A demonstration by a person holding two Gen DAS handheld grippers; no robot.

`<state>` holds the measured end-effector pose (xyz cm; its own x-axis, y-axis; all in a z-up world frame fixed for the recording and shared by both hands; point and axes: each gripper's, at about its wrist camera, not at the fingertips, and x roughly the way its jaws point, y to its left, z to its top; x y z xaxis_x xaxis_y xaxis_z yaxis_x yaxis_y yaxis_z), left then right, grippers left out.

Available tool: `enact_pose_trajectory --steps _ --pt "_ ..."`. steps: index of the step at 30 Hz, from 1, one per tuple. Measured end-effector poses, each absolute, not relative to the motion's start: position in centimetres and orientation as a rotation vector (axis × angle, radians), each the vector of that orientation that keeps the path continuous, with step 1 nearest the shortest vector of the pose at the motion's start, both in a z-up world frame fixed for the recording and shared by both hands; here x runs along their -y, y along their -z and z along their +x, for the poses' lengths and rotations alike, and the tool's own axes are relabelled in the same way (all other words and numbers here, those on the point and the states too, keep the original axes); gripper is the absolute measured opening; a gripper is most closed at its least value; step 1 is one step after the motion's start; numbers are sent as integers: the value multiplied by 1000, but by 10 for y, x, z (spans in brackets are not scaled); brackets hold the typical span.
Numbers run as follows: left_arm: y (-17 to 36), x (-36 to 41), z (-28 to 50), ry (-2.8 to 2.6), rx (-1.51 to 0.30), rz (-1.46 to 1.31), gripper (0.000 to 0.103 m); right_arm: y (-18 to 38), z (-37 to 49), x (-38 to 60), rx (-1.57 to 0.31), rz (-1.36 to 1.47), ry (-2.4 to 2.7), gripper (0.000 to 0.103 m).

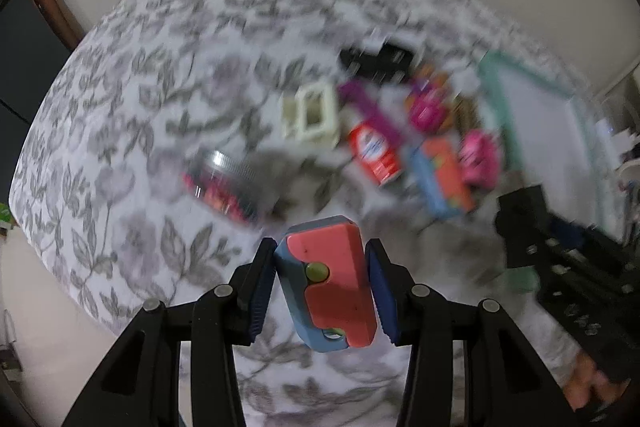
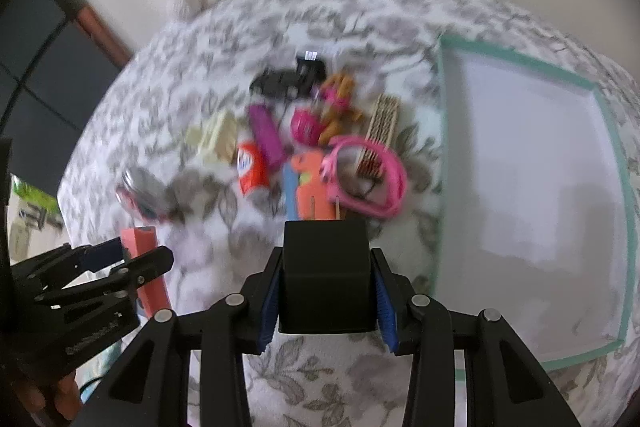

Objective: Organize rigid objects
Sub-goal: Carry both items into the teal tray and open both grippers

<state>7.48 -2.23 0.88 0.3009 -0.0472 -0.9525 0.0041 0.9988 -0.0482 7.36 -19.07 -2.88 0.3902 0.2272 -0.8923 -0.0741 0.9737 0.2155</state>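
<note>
My left gripper [image 1: 322, 269] is shut on a coral and blue block toy [image 1: 328, 283] with a green button, lifted above the flowered cloth [image 1: 120, 131]. In the right wrist view that same left gripper [image 2: 132, 259] shows at the lower left with the coral toy [image 2: 146, 243] in it. My right gripper [image 2: 324, 287] is shut on a black box [image 2: 325, 275], held above the cloth. A pile of small objects lies further back: a red and white can [image 2: 251, 169], a purple piece [image 2: 265, 135], a pink ring-shaped toy [image 2: 366, 179], and a cream frame [image 1: 310, 115].
A white tray with a teal rim [image 2: 532, 65] lies on the right of the cloth. A jar with a metal lid [image 1: 224, 183] lies on its side at the left of the pile. A black item [image 2: 288, 79] and a wooden comb [image 2: 382, 119] sit behind. A pale wall stands beyond.
</note>
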Motion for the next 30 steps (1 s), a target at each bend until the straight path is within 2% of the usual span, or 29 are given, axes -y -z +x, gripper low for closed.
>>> enact_pose_trajectory --steps 5,11,21,30 --pt "-51 47 84 93 -1166 -61 47 11 78 214 -1077 199 -135 43" --pt "-63 90 99 151 -1127 -40 47 2 81 254 -1027 272 -40 43" --pt "-60 186 129 291 -1122 -10 47 -24 70 333 -915 231 182 43" --pt "-21 252 150 331 -1139 33 47 -4 71 390 -917 279 285 43"
